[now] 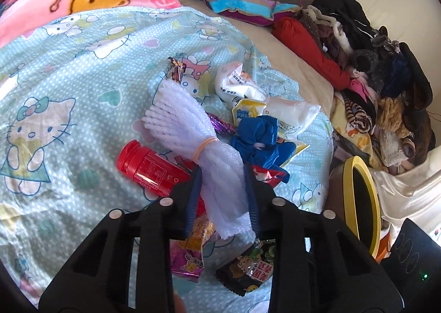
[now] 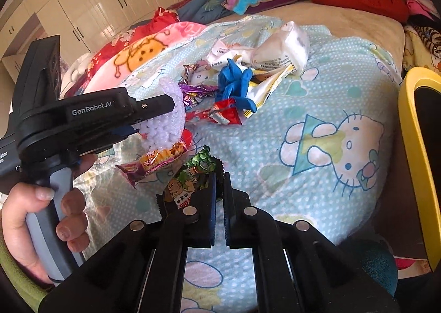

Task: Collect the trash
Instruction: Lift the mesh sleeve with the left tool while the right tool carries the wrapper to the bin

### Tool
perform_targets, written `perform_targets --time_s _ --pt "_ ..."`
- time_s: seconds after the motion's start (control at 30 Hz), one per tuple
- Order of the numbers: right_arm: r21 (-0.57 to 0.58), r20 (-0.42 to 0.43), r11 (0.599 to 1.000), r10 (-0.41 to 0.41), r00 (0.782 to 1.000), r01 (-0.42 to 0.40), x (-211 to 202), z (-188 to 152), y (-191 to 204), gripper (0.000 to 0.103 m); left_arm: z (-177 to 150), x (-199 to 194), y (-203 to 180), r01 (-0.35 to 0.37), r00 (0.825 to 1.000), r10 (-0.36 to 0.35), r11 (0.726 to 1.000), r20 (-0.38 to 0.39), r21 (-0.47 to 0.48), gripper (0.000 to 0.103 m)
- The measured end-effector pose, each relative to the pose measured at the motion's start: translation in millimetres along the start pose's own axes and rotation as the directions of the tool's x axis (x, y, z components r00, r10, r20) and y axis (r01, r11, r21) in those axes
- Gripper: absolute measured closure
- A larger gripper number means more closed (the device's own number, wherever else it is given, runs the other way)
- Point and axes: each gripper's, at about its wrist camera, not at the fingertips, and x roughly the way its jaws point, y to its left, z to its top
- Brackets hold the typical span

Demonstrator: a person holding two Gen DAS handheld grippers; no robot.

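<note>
Your left gripper (image 1: 222, 191) has its fingers squeezed on the white foam net bundle tied with a thin rubber band (image 1: 198, 131), which lies on the pale blue cat-print bed sheet (image 1: 82, 78) among the other trash. That bundle is very light and squashy, so it will bend and give under the fingers; holding it near the band, where it is packed tight, should keep it from slipping out. Your right gripper (image 2: 219, 197) has its fingers shut tight on the edge of the dark green and black crinkly snack wrapper (image 2: 193, 175). That wrapper is thin, light and slick, so a grip well in from the edge is safer. The right camera shows your hand (image 2: 41, 219) on the left gripper's handle and the white cupboards (image 2: 96, 1) behind the bed, which the left camera misses. The left camera shows the red plastic bottle with a cap (image 1: 146, 166) beside the bundle; from the right it is mostly hidden, I think. The yellow-rimmed bin (image 1: 363, 202) waits just beside the bed.
</note>
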Motion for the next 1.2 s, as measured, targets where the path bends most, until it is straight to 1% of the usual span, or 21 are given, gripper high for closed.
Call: perform_targets --time_s 0.37,0.57,0.8,1.2 --pt "-0.067 0.079 0.998 -0.001 0.997 0.006 -25 2 13 0.099 14 -35 -10 0.036 0.995 -0.038 0.999 0.093 0.021 0.083" --pt "-0.065 0.114 0.998 0.001 0.994 0.007 -35 7 13 0.099 18 -48 -18 0.041 0.990 -0.047 0.998 0.131 0.046 0.083" --pt "-0.043 0.156 0.999 -0.016 0.988 0.023 -50 14 3 0.099 16 -56 -31 0.046 0.987 -0.059 0.995 0.152 0.084 0.083" --pt "0.006 0.225 0.998 -0.065 0.972 0.066 -75 23 -21 0.099 7 -61 -60 0.078 0.984 -0.102 0.984 0.149 0.158 0.083"
